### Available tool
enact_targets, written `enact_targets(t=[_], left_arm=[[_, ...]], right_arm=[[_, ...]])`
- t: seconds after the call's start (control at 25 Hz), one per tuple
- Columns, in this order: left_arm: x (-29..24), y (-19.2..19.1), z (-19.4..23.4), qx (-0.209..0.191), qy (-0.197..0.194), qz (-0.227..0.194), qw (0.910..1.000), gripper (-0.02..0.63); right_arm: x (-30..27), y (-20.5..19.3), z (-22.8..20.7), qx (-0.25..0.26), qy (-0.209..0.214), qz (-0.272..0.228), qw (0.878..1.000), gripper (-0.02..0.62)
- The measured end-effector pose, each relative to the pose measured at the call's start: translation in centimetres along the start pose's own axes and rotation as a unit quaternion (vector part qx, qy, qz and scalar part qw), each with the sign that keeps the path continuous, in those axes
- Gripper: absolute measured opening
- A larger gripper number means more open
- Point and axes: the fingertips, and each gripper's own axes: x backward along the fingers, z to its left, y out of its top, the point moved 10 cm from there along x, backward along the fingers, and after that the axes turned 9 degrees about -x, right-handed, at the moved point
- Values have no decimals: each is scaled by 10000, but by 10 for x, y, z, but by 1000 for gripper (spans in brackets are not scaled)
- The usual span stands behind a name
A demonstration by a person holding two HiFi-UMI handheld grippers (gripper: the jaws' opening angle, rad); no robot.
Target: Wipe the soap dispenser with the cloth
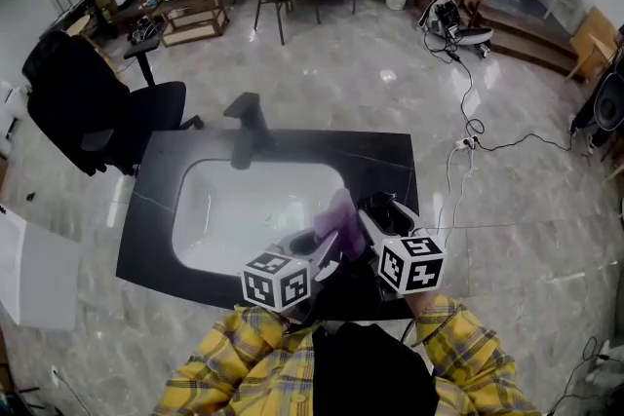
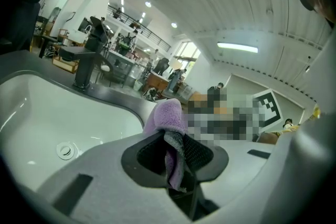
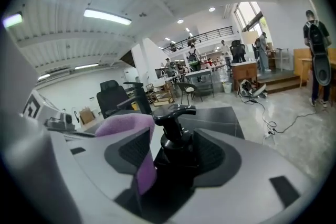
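Note:
The black soap dispenser stands upright between the jaws of my right gripper, its pump head above the pads. In the head view the dispenser is above the black countertop, right of the white sink. A purple cloth is pinched in my left gripper, which is shut on it. The cloth lies against the dispenser's left side and drapes over the right gripper's left jaw. My left gripper sits just left of my right gripper.
A black faucet stands at the sink's far rim. A black office chair is to the left of the counter. A cable runs across the marble floor on the right. White sheets lie at the left.

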Motion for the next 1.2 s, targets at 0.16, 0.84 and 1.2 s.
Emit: enact_targets(t=[0.16,0.84,1.2], left_arm=[[-5,12,-9,-294,-124,-60,9995,64],[-24,-9,-8,-186,-16,392,9991,64],[-13,-16,-1,-171,384,443,9981,64]], right_arm=[[21,0,-2,175,377,-168,9990,230],[44,-5,-30,466,756,117,9960,230],[23,11,-35,1487,1547,423,9758,230]])
